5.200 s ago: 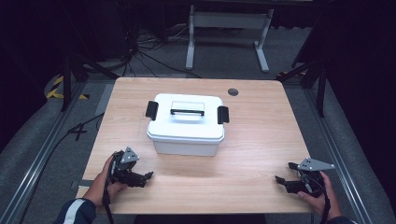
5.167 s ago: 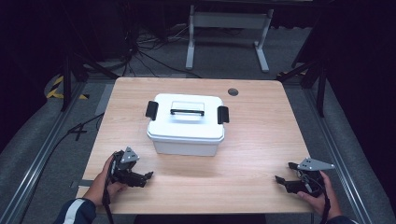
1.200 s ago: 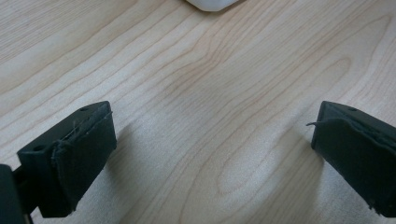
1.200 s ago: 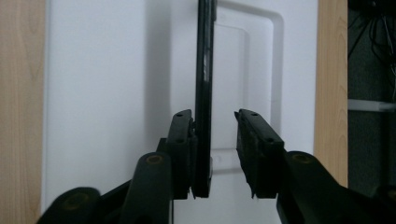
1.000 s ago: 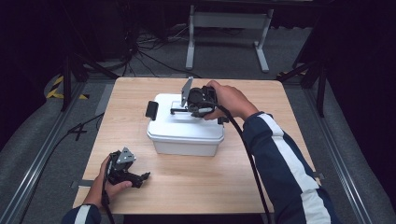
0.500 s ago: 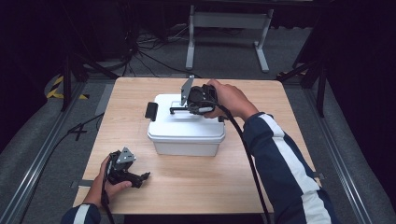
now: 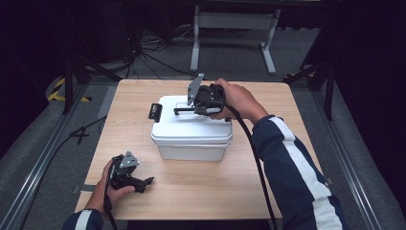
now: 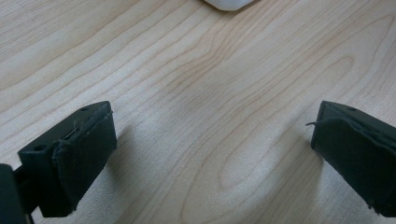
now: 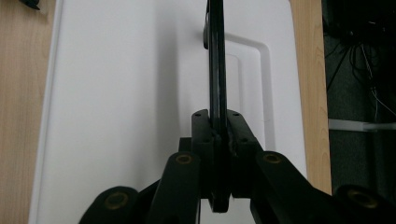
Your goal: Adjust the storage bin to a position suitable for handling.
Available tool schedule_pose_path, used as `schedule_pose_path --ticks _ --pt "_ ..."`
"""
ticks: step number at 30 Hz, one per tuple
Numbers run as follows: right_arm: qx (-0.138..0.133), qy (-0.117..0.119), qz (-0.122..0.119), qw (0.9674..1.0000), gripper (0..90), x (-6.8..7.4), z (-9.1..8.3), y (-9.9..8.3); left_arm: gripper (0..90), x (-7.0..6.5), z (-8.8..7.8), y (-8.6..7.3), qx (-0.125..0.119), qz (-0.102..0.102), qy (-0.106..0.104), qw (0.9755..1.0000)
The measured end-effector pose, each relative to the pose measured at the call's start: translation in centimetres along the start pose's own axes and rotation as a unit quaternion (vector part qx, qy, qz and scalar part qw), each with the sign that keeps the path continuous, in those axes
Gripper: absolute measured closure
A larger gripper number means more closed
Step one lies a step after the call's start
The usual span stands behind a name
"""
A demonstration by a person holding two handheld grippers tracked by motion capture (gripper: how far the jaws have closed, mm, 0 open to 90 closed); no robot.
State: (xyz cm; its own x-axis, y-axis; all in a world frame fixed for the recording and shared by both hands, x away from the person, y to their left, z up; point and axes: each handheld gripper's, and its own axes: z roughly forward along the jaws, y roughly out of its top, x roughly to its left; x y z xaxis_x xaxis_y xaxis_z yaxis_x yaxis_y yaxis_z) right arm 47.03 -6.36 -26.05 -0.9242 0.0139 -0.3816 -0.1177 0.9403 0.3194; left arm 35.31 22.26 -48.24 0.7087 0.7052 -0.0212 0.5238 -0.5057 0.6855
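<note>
A white lidded box (image 7: 191, 136) stands mid-table, with a black latch (image 7: 154, 111) on its left end. My right gripper (image 7: 198, 106) reaches over the lid from the right and is shut on the box's black handle (image 7: 184, 110). In the right gripper view the handle (image 9: 215, 56) stands on edge above the white lid (image 9: 126, 93), pinched between my right gripper's (image 9: 218, 126) jaws. My left gripper (image 7: 143, 182) rests on the table at the front left, apart from the box. Its jaws are wide open around bare wood (image 8: 210, 154), with a corner of the box (image 8: 229, 3) ahead.
The wooden table (image 7: 201, 191) has free surface in front of and around the box. Beyond its far edge stand a grey metal frame (image 7: 234, 28) and loose cables (image 7: 153, 48) on the floor. Metal rails (image 7: 43, 163) run along both sides.
Five seconds ago my right gripper lay at the front right; it has since moved onto the box and shut on the handle. In the last second it barely shifted. The left gripper stayed put.
</note>
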Motion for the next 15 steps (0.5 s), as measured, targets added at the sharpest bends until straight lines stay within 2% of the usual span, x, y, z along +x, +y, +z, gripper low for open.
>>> schedule_pose_path --ticks 15 --pt "-0.022 -0.003 0.003 0.9997 84.6 0.1 -1.3 -0.8 0.6 0.0 0.0 0.0 0.0 0.0 0.0 1.0"
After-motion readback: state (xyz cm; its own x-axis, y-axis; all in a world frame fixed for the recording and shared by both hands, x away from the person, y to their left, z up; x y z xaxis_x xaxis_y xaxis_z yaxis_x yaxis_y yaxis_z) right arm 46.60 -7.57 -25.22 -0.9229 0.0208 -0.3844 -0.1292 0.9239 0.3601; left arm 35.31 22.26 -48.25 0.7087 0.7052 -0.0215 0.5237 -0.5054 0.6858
